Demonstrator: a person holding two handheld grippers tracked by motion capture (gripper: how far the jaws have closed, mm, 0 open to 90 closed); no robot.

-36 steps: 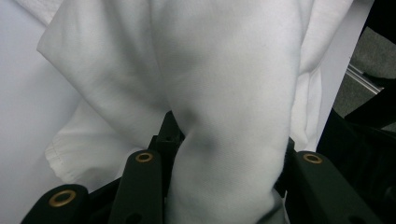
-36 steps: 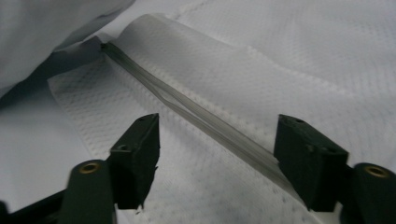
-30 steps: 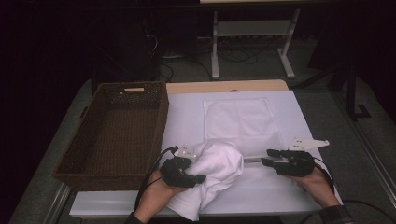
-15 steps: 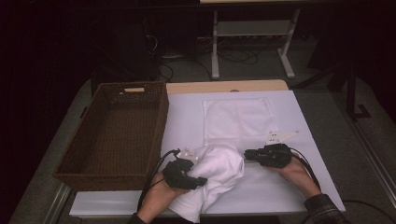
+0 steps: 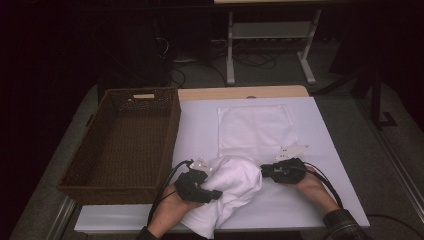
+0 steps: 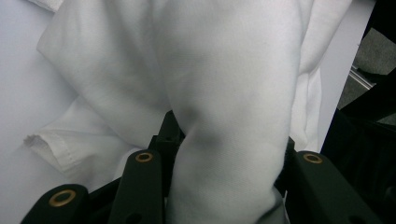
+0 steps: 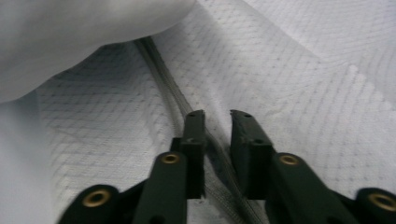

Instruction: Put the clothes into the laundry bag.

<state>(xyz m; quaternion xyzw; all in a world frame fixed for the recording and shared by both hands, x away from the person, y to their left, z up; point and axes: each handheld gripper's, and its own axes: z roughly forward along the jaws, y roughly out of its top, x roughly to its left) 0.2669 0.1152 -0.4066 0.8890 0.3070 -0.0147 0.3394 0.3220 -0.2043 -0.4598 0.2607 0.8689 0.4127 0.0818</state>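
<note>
High view: basket (image 5: 120, 145) left; left gripper (image 5: 212, 192) clamps cloth (image 5: 235, 182); right gripper (image 5: 264, 172) jaws, just closing, pinch its zipper seam (image 7: 210, 140)

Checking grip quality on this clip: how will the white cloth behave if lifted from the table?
Likely floppy: the cloth bunches in soft folds and drapes around the left gripper. Probably light for its size, since it looks thin. It may sag and trail its loose hem rather than slip.
</note>
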